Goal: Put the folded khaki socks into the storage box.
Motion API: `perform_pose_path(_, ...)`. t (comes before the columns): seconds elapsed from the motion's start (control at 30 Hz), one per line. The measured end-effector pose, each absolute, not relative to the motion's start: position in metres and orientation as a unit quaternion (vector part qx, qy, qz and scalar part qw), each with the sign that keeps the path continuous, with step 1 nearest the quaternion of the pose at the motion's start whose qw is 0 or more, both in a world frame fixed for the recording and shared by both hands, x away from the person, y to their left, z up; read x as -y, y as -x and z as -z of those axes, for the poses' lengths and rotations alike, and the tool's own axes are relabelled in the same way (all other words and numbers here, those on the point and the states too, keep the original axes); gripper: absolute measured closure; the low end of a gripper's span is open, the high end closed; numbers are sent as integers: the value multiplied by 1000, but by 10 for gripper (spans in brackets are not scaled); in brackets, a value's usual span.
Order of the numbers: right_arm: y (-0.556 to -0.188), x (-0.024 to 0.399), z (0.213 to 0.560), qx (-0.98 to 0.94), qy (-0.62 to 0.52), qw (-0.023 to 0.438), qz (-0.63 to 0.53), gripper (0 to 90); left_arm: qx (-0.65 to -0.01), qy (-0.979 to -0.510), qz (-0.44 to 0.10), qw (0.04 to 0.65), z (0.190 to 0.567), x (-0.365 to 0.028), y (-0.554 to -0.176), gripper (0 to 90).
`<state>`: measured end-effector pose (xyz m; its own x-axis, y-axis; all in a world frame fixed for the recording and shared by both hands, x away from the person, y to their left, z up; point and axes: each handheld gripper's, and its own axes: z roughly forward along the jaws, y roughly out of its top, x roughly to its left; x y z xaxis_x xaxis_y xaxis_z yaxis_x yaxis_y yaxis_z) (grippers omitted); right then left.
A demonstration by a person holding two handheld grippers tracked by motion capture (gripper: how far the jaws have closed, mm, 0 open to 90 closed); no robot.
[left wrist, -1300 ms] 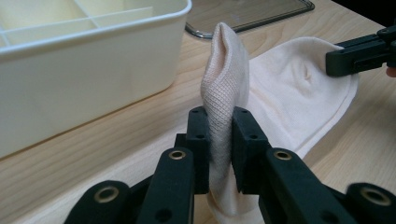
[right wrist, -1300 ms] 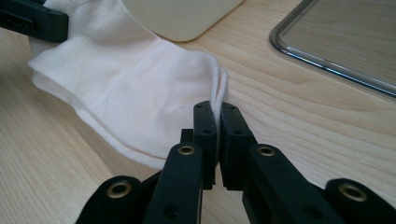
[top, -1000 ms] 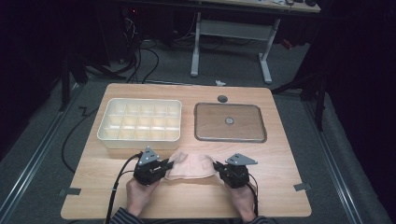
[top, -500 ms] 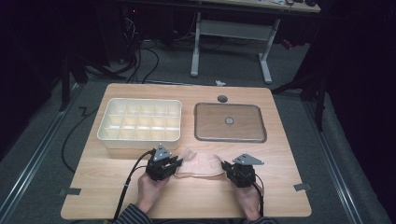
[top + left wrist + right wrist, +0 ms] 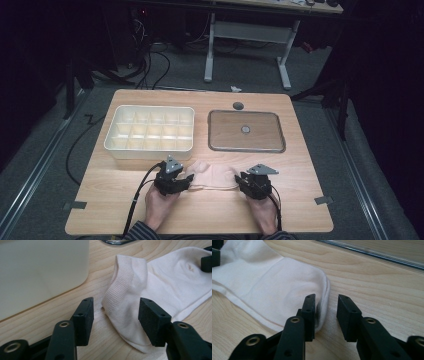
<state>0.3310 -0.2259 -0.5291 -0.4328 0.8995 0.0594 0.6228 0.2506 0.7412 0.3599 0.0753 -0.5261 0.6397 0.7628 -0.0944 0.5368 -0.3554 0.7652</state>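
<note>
A pale pink-white sock (image 5: pixel 212 176) lies flat on the wooden table (image 5: pixel 300 165) near the front edge, between the two hand-held grippers. My left gripper (image 5: pixel 186 178) is at the sock's left end. In the left gripper view its jaws stand open (image 5: pixel 115 307) around the ribbed cuff of the sock (image 5: pixel 160 282). My right gripper (image 5: pixel 240 179) is at the sock's right end. In the right gripper view (image 5: pixel 325 302) the jaws are open with a narrower gap. The rounded toe edge of the sock (image 5: pixel 274 282) lies between them, against the left jaw.
A cream compartment tray (image 5: pixel 150 131) stands behind the left gripper, its wall (image 5: pixel 37 272) close by. A metal tray with a flat lid (image 5: pixel 246 131) sits at back right, its rim (image 5: pixel 374 252) beyond the right jaws. A small dark disc (image 5: pixel 238 105) lies behind it.
My left gripper has shifted right, closer onto the sock's cuff end. The right gripper and the sock have barely moved.
</note>
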Motion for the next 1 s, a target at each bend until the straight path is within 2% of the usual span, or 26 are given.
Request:
perform_pose_path(0.17, -330, 228, 531, -764, -498, 202, -357, 582, -400, -819, -151, 382, 532, -77, -357, 441)
perform_pose_path(0.4, -327, 231, 523, -751, -499, 213, -376, 464, -402, -815, -157, 388, 535, -81, -357, 393)
perform_pose_path(0.57, -326, 226, 507, -740, -484, 221, -410, 424, -406, -814, -156, 386, 535, -81, -357, 356)
perform_pose_path(0.73, -320, 214, 494, -756, -456, 218, -416, 442, -405, -813, -154, 388, 535, -82, -358, 350)
perform_pose_path(0.83, -321, 204, 499, -764, -449, 197, -419, 552, -404, -815, -157, 386, 535, -81, -357, 347)
perform_pose_path(0.87, -321, 204, 499, -764, -449, 197, -419, 552, -405, -814, -156, 386, 535, -81, -357, 347)
perform_pose_path(1.0, -324, 187, 507, -786, -440, 201, -385, 649, -413, -812, -159, 381, 535, -82, -358, 297)
